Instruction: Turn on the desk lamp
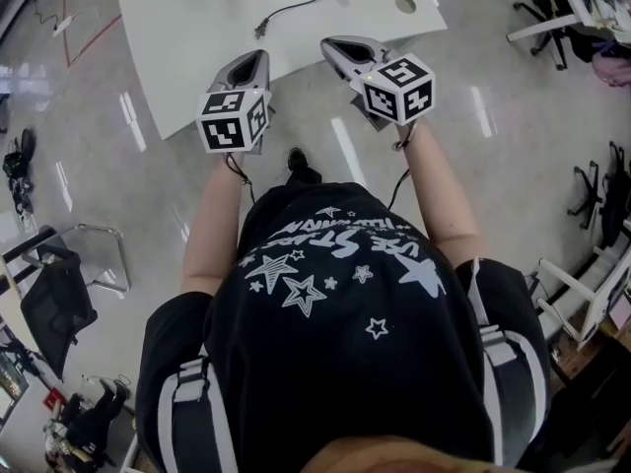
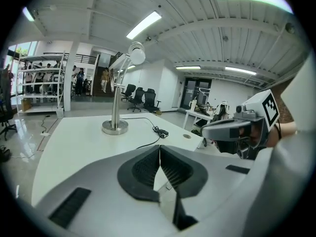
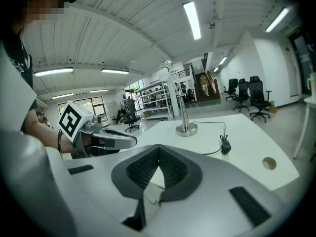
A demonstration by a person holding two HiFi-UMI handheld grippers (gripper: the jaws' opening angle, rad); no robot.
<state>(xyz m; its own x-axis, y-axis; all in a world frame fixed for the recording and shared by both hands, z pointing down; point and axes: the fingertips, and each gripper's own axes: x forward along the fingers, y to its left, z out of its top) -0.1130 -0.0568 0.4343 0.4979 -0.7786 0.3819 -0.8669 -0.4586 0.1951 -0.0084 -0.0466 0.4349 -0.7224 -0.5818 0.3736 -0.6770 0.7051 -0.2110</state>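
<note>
Left gripper [image 2: 159, 151] and right gripper [image 3: 158, 151] are both holding their jaws pressed together on nothing, hovering side by side at the near edge of a white table [image 1: 197, 28]. Desk lamp [image 2: 116, 98] is standing well ahead of both, a little left of the left gripper's line and a little right of the right gripper's line, and its head appears unlit. 1 black inline switch [image 3: 225, 145] is lying on the cord [image 1: 296, 8], nearer than the lamp base, almost straight ahead of the left gripper.

3 risks are showing:
- Closed tips pushing at that small, loose switch are likely to be sliding it across the smooth top instead of pressing it.
- Snagging the cord risks tipping the tall, thin lamp.
- Cord's near end seems to be lying free on the table, so pressing may be achieving nothing.
</note>
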